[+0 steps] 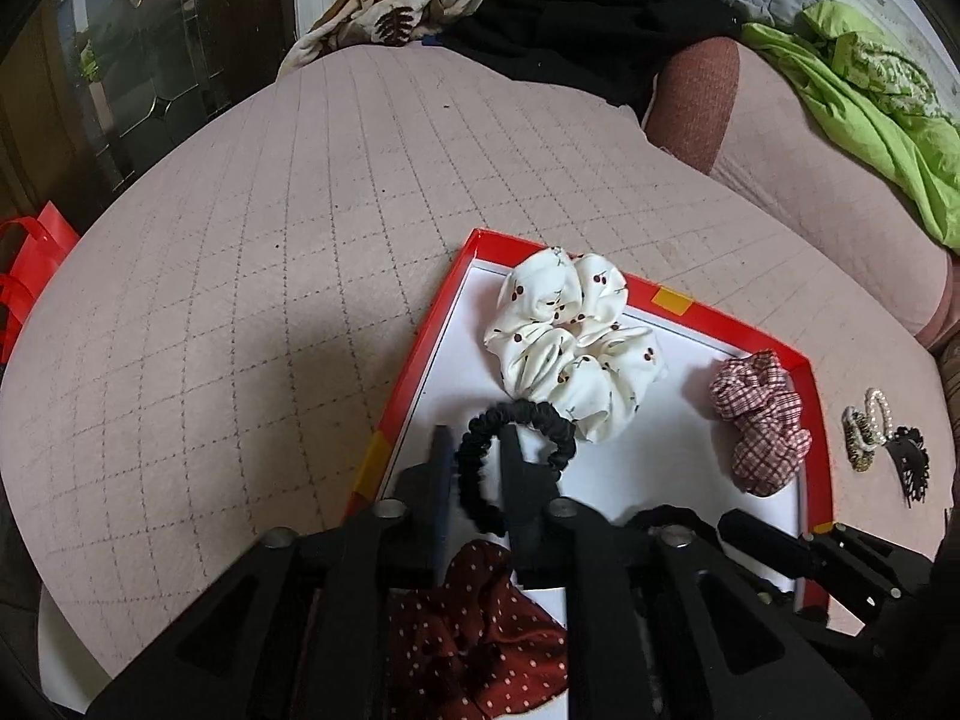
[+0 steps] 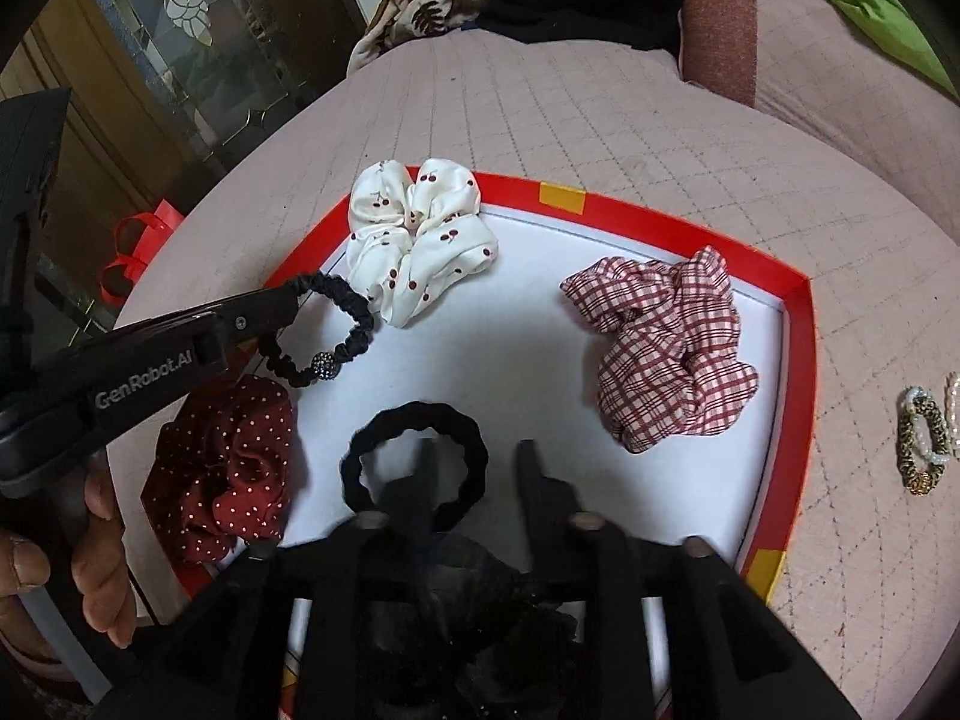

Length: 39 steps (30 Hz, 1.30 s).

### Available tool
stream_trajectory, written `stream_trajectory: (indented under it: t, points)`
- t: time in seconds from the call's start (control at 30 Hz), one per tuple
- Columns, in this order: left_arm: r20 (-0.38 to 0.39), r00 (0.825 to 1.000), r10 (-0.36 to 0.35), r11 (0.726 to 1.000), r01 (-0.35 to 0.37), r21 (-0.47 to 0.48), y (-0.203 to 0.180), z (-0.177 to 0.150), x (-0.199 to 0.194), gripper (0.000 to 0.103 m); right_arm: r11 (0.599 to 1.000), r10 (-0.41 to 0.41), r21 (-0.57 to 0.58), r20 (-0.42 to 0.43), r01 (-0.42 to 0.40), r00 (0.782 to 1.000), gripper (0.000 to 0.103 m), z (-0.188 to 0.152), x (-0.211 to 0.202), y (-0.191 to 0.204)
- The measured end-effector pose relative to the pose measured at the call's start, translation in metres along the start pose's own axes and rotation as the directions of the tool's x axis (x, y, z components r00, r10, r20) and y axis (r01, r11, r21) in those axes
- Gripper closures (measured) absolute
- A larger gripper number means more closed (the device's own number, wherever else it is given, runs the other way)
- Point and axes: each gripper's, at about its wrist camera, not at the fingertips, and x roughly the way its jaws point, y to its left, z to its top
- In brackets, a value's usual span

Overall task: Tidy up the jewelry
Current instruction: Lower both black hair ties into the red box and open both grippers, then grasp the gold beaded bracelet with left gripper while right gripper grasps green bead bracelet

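Observation:
A red-rimmed tray (image 2: 798,360) with a white floor lies on the pink quilt. In it are a white cherry scrunchie (image 2: 420,234), a red plaid scrunchie (image 2: 666,348), a dark red dotted scrunchie (image 2: 228,468) and a thick black hair tie (image 2: 414,468). My left gripper (image 1: 477,450) is shut on a thin black beaded hair tie (image 1: 516,462), also seen from the right wrist (image 2: 324,330), just above the tray floor. My right gripper (image 2: 474,456) is open and empty, one finger over the thick black tie.
A leopard-print tie (image 2: 921,450), a pearl tie (image 1: 879,420) and a black claw clip (image 1: 912,468) lie on the quilt right of the tray. Green cloth (image 1: 870,114), black fabric and a leaf-print cloth lie at the back. A red bag (image 1: 30,264) hangs at the left edge.

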Motion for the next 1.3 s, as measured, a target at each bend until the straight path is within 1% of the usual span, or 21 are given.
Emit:
stream_trajectory:
  t: [0.03, 0.1, 0.17, 0.27, 0.4, 0.5, 0.57, 0.7, 0.83, 1.03, 1.17, 1.3]
  points:
    - [0.009, 1.000, 0.000, 1.000, 0.000, -0.005, 0.000, 0.000, -0.005, 0.077, 1.000, -0.003, -0.002, 0.007, 0.003, 1.000, 0.068, 0.000, -0.002, 0.001]
    - [0.024, 1.000, -0.002, 1.000, 0.003, -0.012, 0.000, 0.000, -0.013, 0.073, 1.000, -0.007, -0.012, 0.014, 0.007, 1.000, 0.068, -0.001, -0.007, 0.003]
    - [0.033, 0.999, -0.011, 1.000, 0.011, -0.025, 0.002, -0.001, -0.023, 0.066, 1.000, -0.004, -0.020, 0.019, 0.004, 1.000, 0.068, -0.001, -0.013, 0.005]
    - [0.051, 0.998, -0.022, 0.999, 0.025, -0.045, 0.003, -0.003, -0.038, 0.061, 1.000, 0.010, -0.025, 0.032, -0.009, 0.999, 0.067, -0.004, -0.024, 0.007]
    - [0.080, 0.996, -0.026, 0.997, 0.031, -0.064, 0.001, -0.011, -0.062, 0.061, 0.999, 0.024, -0.032, 0.054, -0.022, 0.998, 0.065, -0.013, -0.044, 0.011]
    - [0.102, 0.994, -0.030, 0.998, 0.035, -0.056, -0.009, -0.020, -0.080, 0.059, 1.000, 0.027, -0.018, 0.069, -0.026, 0.997, 0.065, -0.024, -0.061, 0.009]
    - [0.111, 0.993, -0.030, 0.999, 0.035, -0.040, -0.018, -0.027, -0.089, 0.059, 1.000, 0.029, 0.001, 0.075, -0.029, 0.997, 0.065, -0.034, -0.072, 0.003]
    - [0.106, 0.993, -0.044, 0.999, 0.042, 0.020, -0.049, -0.044, -0.103, 0.058, 0.999, 0.018, 0.034, 0.088, -0.021, 0.996, 0.065, -0.055, -0.094, -0.012]
    - [0.087, 0.992, -0.094, 0.994, 0.088, 0.066, -0.081, -0.061, -0.110, 0.058, 0.998, -0.015, 0.060, 0.102, 0.009, 0.995, 0.065, -0.079, -0.116, -0.036]
    - [0.035, 0.987, -0.154, 0.979, 0.147, 0.141, -0.130, -0.082, -0.112, 0.058, 0.985, -0.092, 0.155, 0.107, 0.075, 0.990, 0.065, -0.119, -0.147, -0.094]
    - [0.004, 0.982, -0.191, 0.965, 0.187, 0.182, -0.163, -0.087, -0.116, 0.058, 0.963, -0.164, 0.233, 0.101, 0.137, 0.981, 0.065, -0.146, -0.169, -0.142]
    - [-0.006, 0.977, -0.215, 0.955, 0.211, 0.210, -0.191, -0.084, -0.118, 0.058, 0.932, -0.226, 0.311, 0.105, 0.184, 0.968, 0.065, -0.166, -0.192, -0.185]
